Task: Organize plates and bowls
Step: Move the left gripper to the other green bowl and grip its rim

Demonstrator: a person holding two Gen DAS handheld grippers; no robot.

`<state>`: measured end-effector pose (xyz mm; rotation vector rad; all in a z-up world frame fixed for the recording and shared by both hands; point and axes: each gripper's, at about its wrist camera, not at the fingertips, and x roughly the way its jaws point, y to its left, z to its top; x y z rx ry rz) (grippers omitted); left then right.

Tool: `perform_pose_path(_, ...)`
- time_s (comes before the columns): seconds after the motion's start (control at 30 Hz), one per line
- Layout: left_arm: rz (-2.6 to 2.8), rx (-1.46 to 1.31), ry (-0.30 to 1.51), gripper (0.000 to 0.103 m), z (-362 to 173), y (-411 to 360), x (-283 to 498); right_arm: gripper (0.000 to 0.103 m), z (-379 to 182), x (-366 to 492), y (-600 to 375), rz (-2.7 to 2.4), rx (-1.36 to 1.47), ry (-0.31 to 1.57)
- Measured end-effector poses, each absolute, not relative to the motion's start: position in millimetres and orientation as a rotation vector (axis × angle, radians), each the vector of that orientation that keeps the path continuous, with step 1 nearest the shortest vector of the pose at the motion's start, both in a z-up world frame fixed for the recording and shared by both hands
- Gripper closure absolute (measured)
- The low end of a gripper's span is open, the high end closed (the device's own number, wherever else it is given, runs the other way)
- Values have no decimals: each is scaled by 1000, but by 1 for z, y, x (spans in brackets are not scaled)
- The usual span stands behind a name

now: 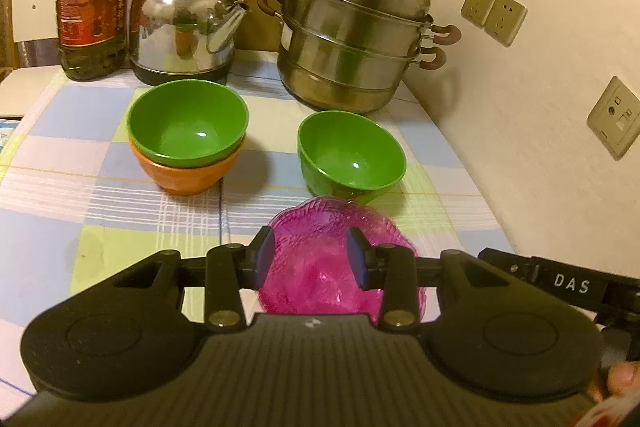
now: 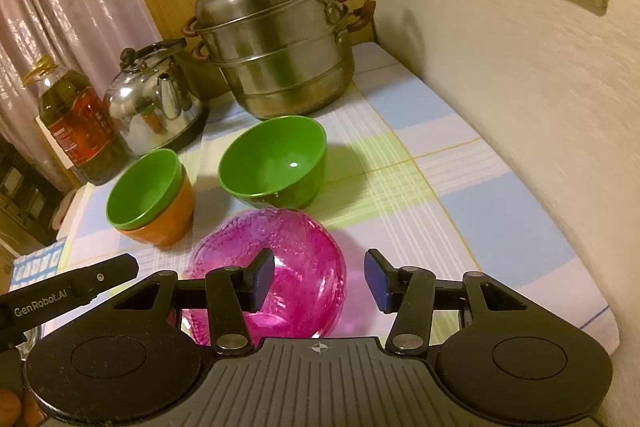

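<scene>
The pink bowl (image 1: 320, 259) sits just ahead of the left gripper (image 1: 311, 255), below its parted, empty jaws; the right gripper (image 2: 320, 281), also parted and empty, has it ahead-left. Beyond stand 1 green bowl (image 1: 352, 155) and 2 stacked bowls (image 1: 186, 135); nothing blocks.

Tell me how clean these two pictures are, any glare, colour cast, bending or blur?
Left wrist view: warm yellowish cast, white glints inside both green bowls, bright reflections on the kettle, wall edge bowed by the fisheye. Right wrist view: same cast, highlight on the steamer pot lid, curved table edge, dark corners, the pink glass bowl slightly soft.
</scene>
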<state>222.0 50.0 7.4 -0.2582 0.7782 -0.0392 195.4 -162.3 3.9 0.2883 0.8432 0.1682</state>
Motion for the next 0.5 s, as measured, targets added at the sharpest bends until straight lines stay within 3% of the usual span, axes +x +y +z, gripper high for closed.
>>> perform_pose_path(0.5,-63,-259,832,63,-31,46,321,53,-32,283,-176,180,364,835)
